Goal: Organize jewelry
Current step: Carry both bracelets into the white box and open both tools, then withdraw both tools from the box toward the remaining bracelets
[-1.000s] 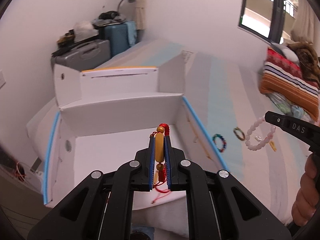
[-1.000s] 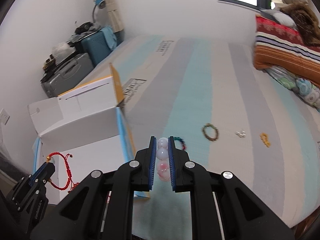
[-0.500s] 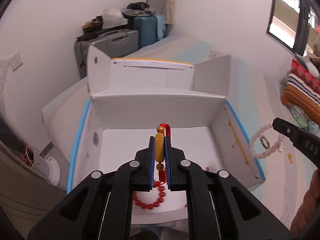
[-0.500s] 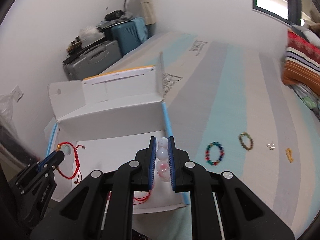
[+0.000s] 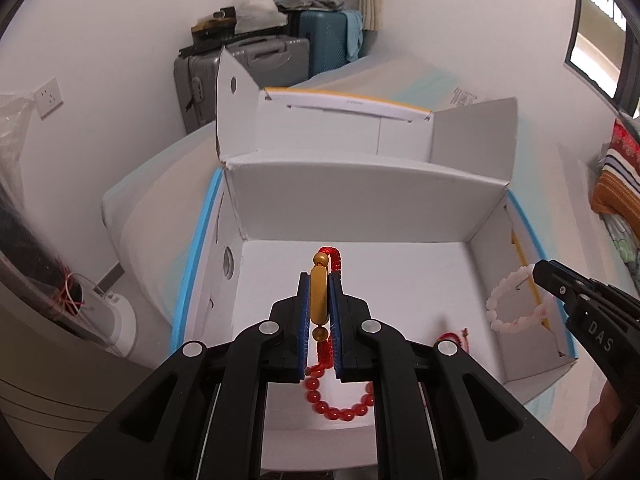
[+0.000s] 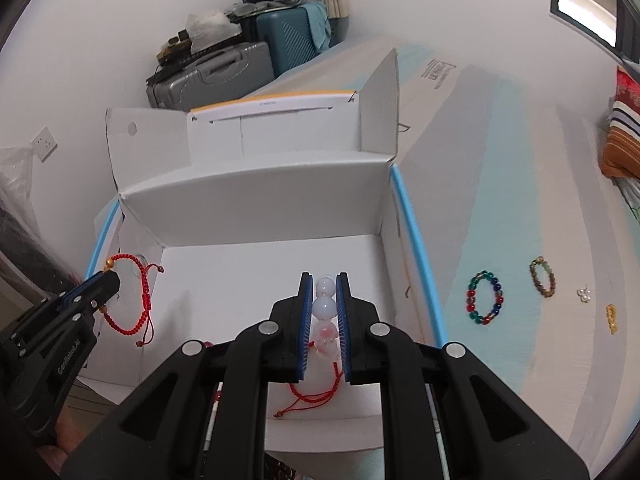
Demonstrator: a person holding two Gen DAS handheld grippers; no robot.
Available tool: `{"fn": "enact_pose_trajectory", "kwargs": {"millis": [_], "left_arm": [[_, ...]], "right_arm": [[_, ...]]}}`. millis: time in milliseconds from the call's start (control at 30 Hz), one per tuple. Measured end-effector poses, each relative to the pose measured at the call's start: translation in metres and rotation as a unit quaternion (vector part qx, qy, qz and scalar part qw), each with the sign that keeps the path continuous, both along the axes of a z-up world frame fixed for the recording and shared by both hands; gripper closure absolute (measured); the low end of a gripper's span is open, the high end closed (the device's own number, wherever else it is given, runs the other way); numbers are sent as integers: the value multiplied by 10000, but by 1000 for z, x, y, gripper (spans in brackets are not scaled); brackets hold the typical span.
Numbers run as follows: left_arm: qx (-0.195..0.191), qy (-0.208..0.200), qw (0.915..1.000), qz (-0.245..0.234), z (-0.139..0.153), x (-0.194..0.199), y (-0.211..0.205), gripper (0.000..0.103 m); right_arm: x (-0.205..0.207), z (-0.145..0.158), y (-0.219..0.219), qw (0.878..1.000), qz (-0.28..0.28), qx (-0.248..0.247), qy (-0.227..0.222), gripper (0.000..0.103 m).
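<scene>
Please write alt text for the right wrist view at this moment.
The right gripper, shut on a white and pink bead bracelet, is above an open white cardboard box on a bed. At left, the left gripper holds a red cord bracelet over the box; four jewelry pieces lie on the striped sheet at right.

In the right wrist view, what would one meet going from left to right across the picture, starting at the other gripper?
left gripper → red cord bracelet → right gripper shut on the white bead bracelet → blue box edge → multicoloured bead bracelet → brown-green bracelet → pearl cluster → yellow piece
</scene>
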State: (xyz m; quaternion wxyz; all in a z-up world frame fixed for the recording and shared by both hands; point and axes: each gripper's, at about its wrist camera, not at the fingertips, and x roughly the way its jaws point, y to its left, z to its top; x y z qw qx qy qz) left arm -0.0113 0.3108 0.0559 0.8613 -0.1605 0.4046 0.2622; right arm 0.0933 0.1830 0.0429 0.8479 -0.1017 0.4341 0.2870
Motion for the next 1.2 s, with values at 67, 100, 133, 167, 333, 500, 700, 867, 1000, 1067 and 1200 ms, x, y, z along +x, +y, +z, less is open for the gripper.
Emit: {"fn": "enact_pose_trajectory", "kwargs": {"millis": [67, 100, 133, 167, 333, 500, 700, 867, 1000, 1067, 1200], "left_arm": [[-19, 99, 9999, 10, -7, 4, 2, 95], [-34, 156, 9999, 8, -12, 7, 4, 95], [-43, 198, 9998, 5, -15, 9, 5, 95], [-49, 223, 9997, 2, -17, 10, 5, 95], [-75, 314, 9995, -10, -27, 18, 8, 95], [-64, 431, 9990, -37, -36, 24, 7, 95], [-129, 540, 9984, -62, -43, 29, 10, 94], [-191, 577, 9981, -67, -43, 28, 12, 85], [-120, 456, 9989, -21, -35, 23, 12, 56], [-41, 401, 9992, -9, -31, 21, 9, 42], [273, 296, 9992, -62, -21, 20, -3, 25]], "right_arm": [[1, -6, 2, 10000, 1, -27, 40, 92], [1, -9, 4, 10000, 5, -64, 62, 92], [2, -12, 5, 9999, 5, -96, 82, 92], [4, -15, 6, 9999, -1, -125, 104, 92], [11, -33, 13, 9993, -24, -292, 246, 92], [17, -49, 16, 9988, -31, -326, 375, 92], [21, -61, 18, 9980, -30, -385, 493, 90], [20, -55, 18, 9986, 9, -234, 484, 75], [17, -45, 11, 9992, 14, -125, 369, 59], [16, -39, 7, 9995, -11, -59, 295, 49], [15, -27, -6, 9998, -101, 65, 143, 30]]}}
